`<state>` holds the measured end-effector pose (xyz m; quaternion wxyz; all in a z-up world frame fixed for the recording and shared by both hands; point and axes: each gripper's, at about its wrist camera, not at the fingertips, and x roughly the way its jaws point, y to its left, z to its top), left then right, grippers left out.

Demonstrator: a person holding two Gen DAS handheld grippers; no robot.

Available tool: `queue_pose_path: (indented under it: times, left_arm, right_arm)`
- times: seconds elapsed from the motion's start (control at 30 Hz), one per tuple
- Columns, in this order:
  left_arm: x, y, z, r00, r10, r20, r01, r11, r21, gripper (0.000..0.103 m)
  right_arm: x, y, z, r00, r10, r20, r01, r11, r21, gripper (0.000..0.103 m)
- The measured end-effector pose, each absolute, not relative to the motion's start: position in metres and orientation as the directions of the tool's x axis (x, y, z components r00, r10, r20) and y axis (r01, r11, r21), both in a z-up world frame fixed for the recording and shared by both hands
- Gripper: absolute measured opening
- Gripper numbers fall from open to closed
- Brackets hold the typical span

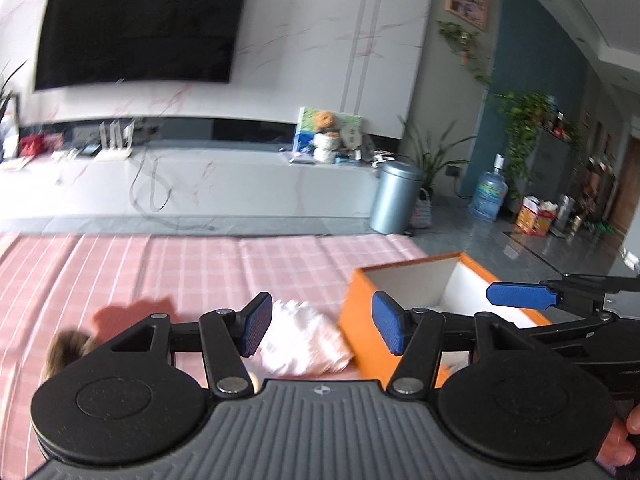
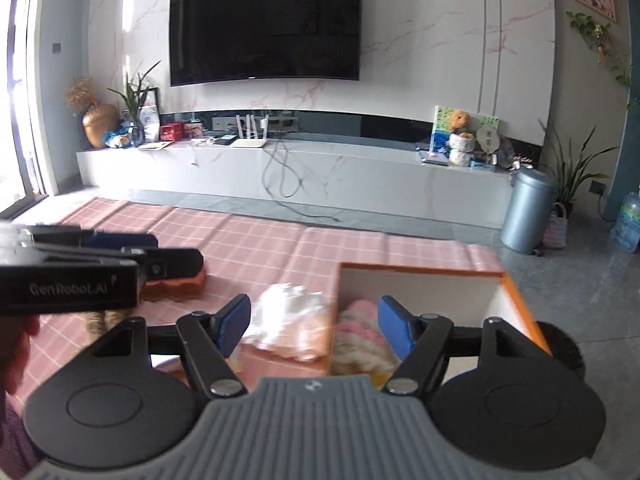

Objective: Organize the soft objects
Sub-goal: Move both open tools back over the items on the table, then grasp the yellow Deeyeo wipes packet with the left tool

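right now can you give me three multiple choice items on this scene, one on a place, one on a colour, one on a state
1. Where does the fluffy white soft toy lie?
A. inside the box
B. on the pink checked cloth, beside the box
C. on the grey TV bench

2. What colour is the outside of the open cardboard box?
A. orange
B. green
C. black

3. How is the right tool?
A. shut on the toy
B. open, holding nothing
C. shut on the box rim

Answers: 1 B, it rests against the box's outer wall; 2 A, orange walls, white inside; 3 B, blue pads stand apart.
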<state>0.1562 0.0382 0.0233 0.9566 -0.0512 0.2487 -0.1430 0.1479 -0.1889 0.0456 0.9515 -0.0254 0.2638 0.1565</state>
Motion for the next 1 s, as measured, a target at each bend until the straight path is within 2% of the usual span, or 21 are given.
queue_pose_path:
  times: [0.23,0.37,0.53,0.6,0.7,0.77,0.9,1.0]
  left_arm:
    - [0.143,0.08,-0.002,0.843,-0.224,-0.49,0.15,0.971,-0.186,0.068]
    - [0.136,0.102,-0.019,0.829,-0.223,-0.513,0.128,0.968,-0.214,0.067]
    - [0.135,0.113,-0.036,0.793,-0.261,-0.55,0.17,0.962,-0.212,0.068]
    - [0.138,0.112,-0.041,0.781,-0.264,-0.566,0.184,0.963,-0.195,0.068]
    - [0.146,0.109,-0.048,0.76,-0.283,-0.585,0.224,0.959,-0.173,0.072]
    - [0.154,0.107,-0.052,0.75,-0.286,-0.596,0.253,0.957,-0.142,0.076]
    - [0.174,0.104,-0.059,0.723,-0.302,-0.621,0.322,0.943,-0.083,0.086]
    - [0.191,0.105,-0.064,0.689,-0.319,-0.651,0.374,0.926,-0.058,0.087]
  right_arm:
    - [0.139,-0.154,0.017,0.768,0.301,-0.565,-0.324,0.944,0.064,0.07]
    - [0.139,-0.142,-0.001,0.736,0.303,-0.605,-0.332,0.941,0.069,0.068]
    - [0.148,-0.127,-0.019,0.702,0.303,-0.644,-0.345,0.936,0.065,0.057]
    - [0.153,-0.123,-0.024,0.69,0.3,-0.658,-0.345,0.936,0.065,0.056]
    - [0.162,-0.117,-0.031,0.672,0.298,-0.678,-0.361,0.931,0.051,0.051]
    - [0.171,-0.112,-0.036,0.657,0.299,-0.692,-0.38,0.924,0.039,0.043]
    - [0.194,-0.101,-0.046,0.627,0.29,-0.723,-0.405,0.914,0.015,0.041]
    - [0.21,-0.096,-0.054,0.598,0.288,-0.748,-0.408,0.913,0.026,0.041]
